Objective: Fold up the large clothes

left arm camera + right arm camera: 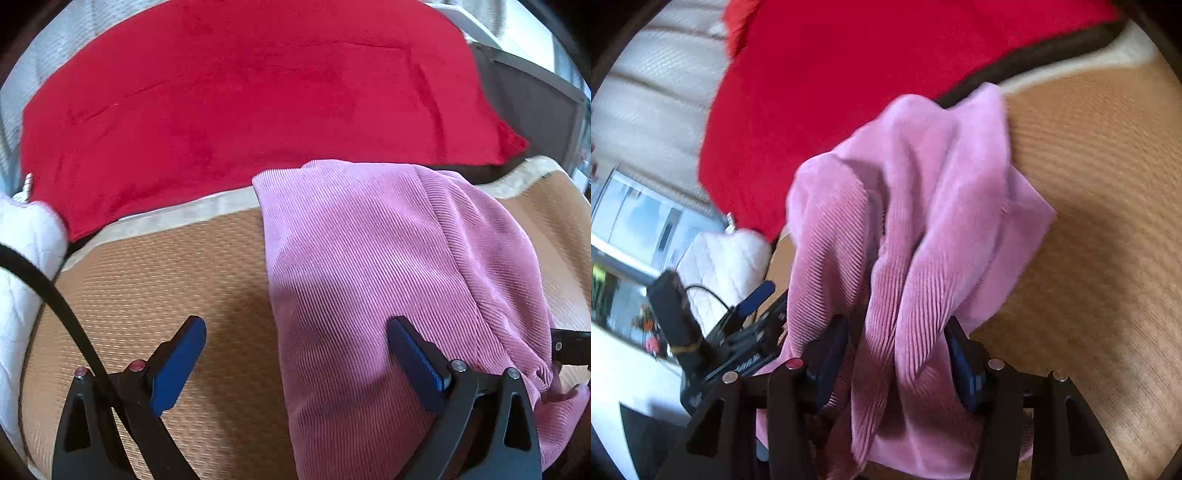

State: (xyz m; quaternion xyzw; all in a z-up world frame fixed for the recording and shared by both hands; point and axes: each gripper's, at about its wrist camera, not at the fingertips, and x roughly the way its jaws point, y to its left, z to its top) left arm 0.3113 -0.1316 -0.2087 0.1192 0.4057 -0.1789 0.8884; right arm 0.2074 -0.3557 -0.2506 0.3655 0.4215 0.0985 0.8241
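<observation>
A pink corduroy garment lies folded on the tan woven mat. My left gripper is open just above it; its right blue finger rests over the pink cloth, its left finger over the mat. In the right wrist view the garment is bunched and lifted, and my right gripper is shut on a thick fold of it. The left gripper shows at the left of that view.
A red blanket covers the surface beyond the mat and also shows in the right wrist view. A white quilted cloth lies at the left edge. A dark frame stands at the right.
</observation>
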